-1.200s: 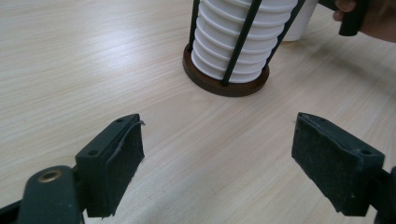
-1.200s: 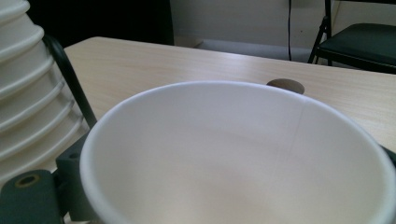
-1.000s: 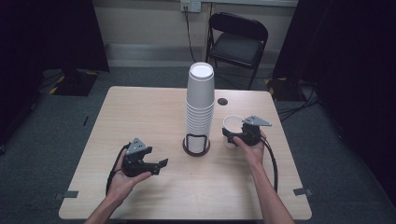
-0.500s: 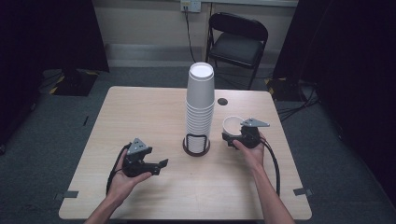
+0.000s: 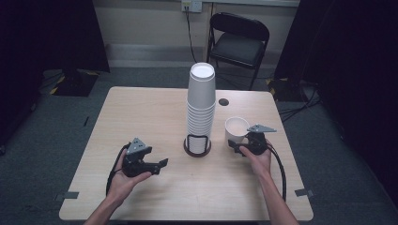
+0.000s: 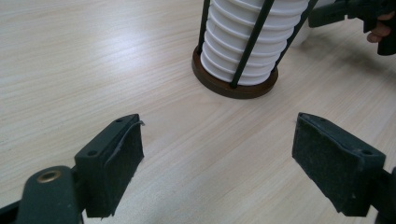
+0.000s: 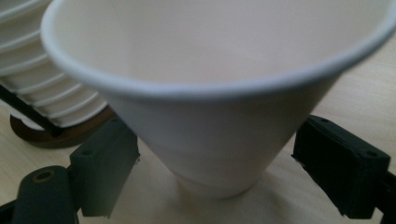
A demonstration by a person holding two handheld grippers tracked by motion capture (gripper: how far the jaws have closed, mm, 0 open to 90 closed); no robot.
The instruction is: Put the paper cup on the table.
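White paper cup (image 7: 219, 93) stands upright on the pale wood worktop (image 5: 141, 117), right of the tall stack of cups (image 5: 201, 108). Right tool (image 5: 240, 146) sits w/ its jaws spread wide either side of the cup's lower part; in the right gripper view there's a gap btwn each pad and the cup wall, so no grip on it. Cup base rests on the wood.

Stack sits upside down in a wire holder w/ a dark round base (image 6: 233, 86), mid-worktop.

Left tool (image 5: 157, 165) rests low over the worktop, near-left of the stack, held in the person's left hand (image 5: 123, 180). Its jaws gape wide, nothing btwn them but bare wood, pointing toward the holder base, which is well apart from the pads.

Small dark round spot (image 5: 223, 101) on the worktop behind the stack. Black folding chair (image 5: 238, 42) on the floor beyond the far edge.
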